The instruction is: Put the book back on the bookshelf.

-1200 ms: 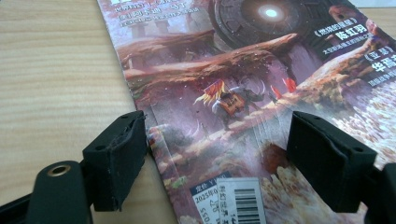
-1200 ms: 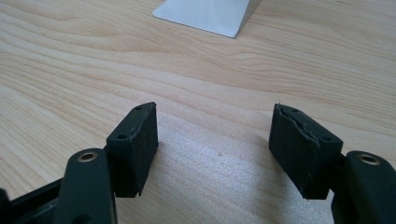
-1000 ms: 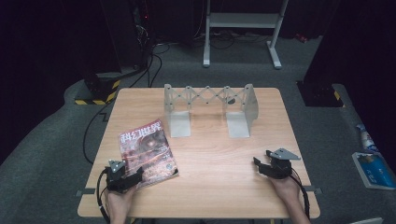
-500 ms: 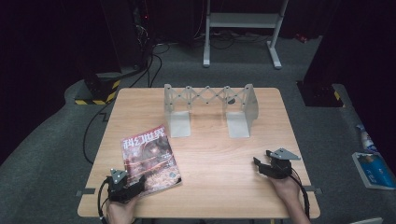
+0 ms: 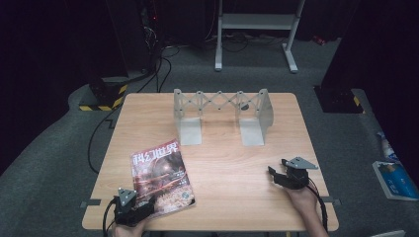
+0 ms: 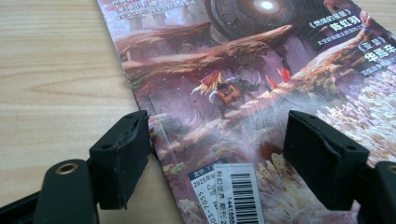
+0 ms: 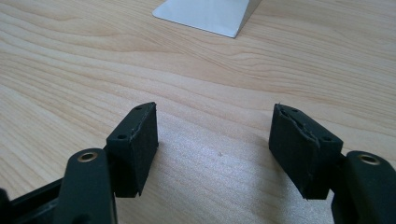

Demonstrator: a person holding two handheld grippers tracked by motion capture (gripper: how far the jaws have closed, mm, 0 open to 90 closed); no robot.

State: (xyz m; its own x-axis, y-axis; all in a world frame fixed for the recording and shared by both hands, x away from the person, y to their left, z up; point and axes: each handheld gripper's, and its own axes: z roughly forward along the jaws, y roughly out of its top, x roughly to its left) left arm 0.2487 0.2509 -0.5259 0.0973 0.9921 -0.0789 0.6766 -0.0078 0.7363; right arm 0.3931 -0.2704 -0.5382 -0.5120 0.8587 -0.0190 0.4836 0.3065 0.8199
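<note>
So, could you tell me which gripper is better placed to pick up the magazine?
Left. The left gripper sits open at the magazine, its jaws straddling the near edge; the right gripper is over bare table.

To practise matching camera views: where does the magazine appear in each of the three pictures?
High view: magazine lies lower left on the table, by the left gripper.
Left gripper view: magazine covers centre and right, between the open jaws.
Right gripper view: not in it.
Shared landmark: the wooden table, also and.
</note>
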